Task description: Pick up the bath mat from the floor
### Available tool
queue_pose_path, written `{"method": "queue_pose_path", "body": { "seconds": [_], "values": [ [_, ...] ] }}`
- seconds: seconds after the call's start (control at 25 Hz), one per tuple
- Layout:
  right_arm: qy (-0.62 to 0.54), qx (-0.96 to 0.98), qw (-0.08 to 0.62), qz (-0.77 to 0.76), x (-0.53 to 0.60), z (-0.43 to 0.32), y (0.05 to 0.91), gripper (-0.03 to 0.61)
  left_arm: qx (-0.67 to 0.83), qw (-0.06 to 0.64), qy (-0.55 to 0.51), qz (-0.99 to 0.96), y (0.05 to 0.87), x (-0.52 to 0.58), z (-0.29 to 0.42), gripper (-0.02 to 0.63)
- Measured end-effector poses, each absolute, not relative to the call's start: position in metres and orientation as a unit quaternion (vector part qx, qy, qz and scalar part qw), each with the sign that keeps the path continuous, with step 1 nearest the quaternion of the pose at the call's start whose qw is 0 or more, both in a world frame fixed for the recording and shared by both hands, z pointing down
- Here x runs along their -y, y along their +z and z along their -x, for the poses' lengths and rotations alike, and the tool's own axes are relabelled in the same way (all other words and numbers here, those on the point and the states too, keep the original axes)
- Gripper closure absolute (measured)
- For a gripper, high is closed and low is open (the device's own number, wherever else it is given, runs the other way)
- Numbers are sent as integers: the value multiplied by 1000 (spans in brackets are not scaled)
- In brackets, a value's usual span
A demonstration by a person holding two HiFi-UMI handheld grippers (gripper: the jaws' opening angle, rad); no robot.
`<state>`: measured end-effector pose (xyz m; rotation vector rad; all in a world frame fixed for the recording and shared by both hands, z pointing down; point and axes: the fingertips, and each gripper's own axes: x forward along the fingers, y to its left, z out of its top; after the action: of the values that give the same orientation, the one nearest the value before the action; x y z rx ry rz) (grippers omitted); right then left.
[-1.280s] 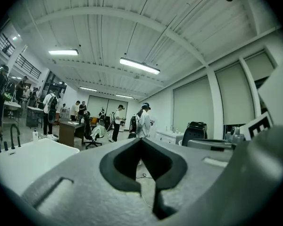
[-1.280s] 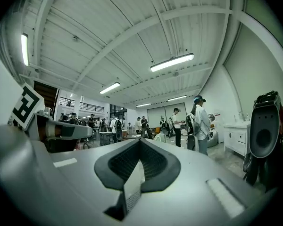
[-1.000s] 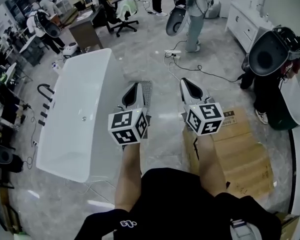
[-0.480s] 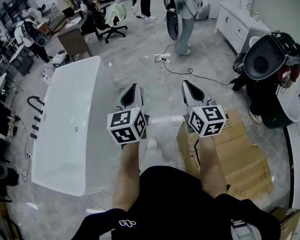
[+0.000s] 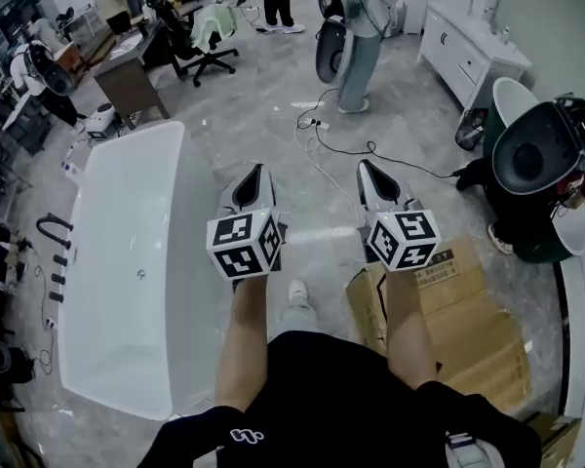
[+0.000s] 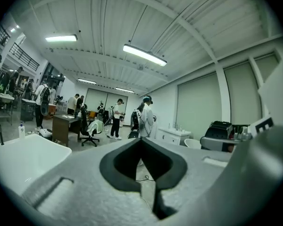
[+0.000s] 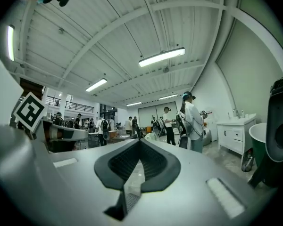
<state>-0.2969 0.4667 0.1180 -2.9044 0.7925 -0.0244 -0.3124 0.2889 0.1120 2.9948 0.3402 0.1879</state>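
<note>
**Writing.** A printed label (image 5: 435, 257) is carried on the flattened cardboard box (image 5: 473, 325); the print is too small to be read. Black-and-white square markers are borne on the left cube (image 5: 244, 245) and the right cube (image 5: 403, 239). A small white logo (image 5: 244, 437) is seen on the wearer's black garment, with no legible letters.

**Task item.** Bath mat: not made out in any view, so its look and place cannot be told.

**Grippers.**
- Left gripper (image 5: 259, 171): held out over the floor (image 5: 273, 96), just beside the bathtub. Its fingers (image 6: 132, 147) are pressed together, and nothing is caught between them.
- Right gripper (image 5: 365, 168): held level with the left one, above the near edge of the cardboard. Its fingers (image 7: 151, 149) are likewise pressed together on nothing.

**Surroundings.**
- White bathtub (image 5: 127, 261), lengthwise at the left.
- Grey marbled floor, crossed by a black cable (image 5: 351, 147) ahead of the grippers.
- White shoe (image 5: 297, 295), seen between the forearms.
- Office chair (image 5: 210, 37) draped with a pale cloth, beside a bench (image 5: 127, 76).
- White cabinet (image 5: 468, 52) at the far right.
- A standing person (image 5: 359, 27) ahead; another person (image 5: 526, 193) at the right, beside a large black round device (image 5: 531, 159).
</note>
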Motion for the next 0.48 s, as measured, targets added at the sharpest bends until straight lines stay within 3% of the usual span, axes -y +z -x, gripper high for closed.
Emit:
{"method": "queue_pose_path", "body": {
  "seconds": [0.48],
  "values": [
    [-12, -248, 70, 966, -420, 95, 107, 572, -120, 52, 61, -989, 99, -224, 104, 614]
  ]
}}
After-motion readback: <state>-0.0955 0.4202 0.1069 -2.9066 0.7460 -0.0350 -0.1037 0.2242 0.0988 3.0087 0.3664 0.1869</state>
